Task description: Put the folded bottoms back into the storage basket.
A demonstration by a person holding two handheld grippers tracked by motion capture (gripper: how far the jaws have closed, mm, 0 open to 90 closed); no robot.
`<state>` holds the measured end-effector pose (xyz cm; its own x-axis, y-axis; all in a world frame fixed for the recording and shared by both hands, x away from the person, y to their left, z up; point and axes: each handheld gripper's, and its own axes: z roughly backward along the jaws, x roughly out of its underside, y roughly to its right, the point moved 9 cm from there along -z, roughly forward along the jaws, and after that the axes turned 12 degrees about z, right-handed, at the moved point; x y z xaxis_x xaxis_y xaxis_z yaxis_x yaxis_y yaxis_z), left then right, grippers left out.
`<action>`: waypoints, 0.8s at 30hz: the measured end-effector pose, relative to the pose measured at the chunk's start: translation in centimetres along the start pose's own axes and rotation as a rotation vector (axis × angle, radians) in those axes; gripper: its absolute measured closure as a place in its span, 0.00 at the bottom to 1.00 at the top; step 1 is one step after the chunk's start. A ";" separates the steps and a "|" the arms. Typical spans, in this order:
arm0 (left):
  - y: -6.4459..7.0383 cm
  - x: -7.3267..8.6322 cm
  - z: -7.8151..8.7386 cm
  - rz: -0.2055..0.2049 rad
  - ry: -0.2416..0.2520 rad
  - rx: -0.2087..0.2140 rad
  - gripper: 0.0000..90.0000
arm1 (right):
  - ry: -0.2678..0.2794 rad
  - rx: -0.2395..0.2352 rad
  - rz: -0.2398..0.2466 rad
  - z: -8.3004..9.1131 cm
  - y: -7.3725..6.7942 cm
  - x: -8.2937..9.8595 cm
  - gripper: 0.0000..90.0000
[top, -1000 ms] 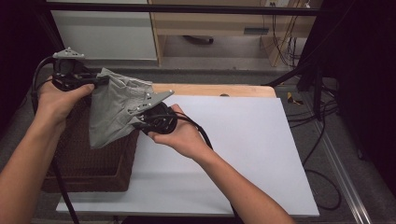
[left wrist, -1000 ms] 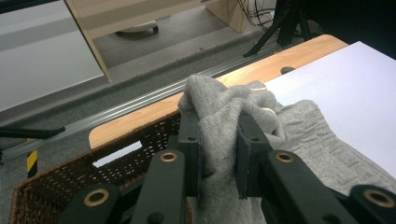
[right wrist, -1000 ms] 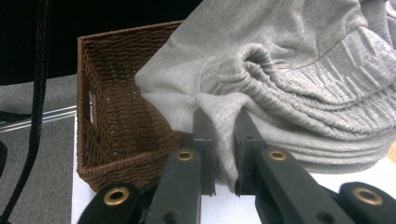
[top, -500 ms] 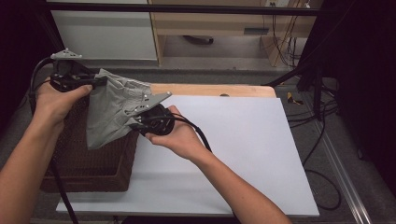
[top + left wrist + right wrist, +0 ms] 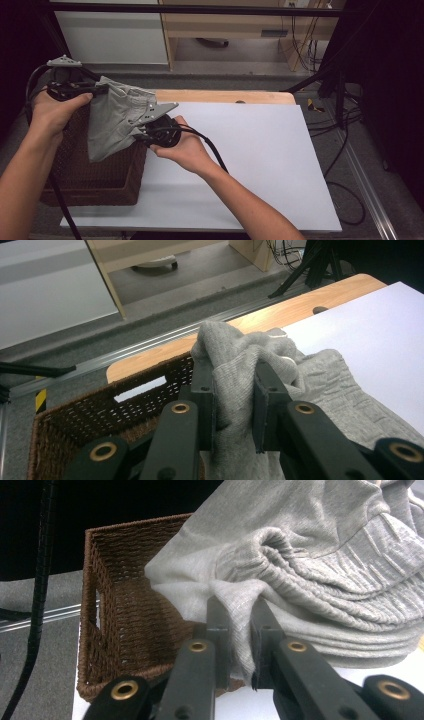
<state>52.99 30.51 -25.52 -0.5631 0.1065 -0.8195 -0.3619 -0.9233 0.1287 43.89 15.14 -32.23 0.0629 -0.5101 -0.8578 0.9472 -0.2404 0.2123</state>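
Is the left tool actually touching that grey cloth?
Touching. The left gripper view shows the left tool with its jaws closed on a bunch of the grey cloth, fabric pinched between them.

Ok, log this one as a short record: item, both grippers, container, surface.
item: grey garment, held up, hanging over the basket
left gripper: shut on the garment's top edge
right gripper: shut on the garment's elastic edge
basket: brown wicker, at the table's left edge, inside mostly hidden by the garment
table: white sheet over a wooden top
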 end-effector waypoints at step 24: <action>-1.6 1.5 -0.1 0.020 -0.022 -0.019 0.84 | 0.002 -0.018 -0.018 -2.2 -0.6 0.7 0.92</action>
<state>52.81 32.09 -27.03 -0.5864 0.0965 -0.8042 -0.3367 -0.9321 0.1337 44.02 16.72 -34.01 0.0465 -0.5040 -0.8624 0.9538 -0.2341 0.1883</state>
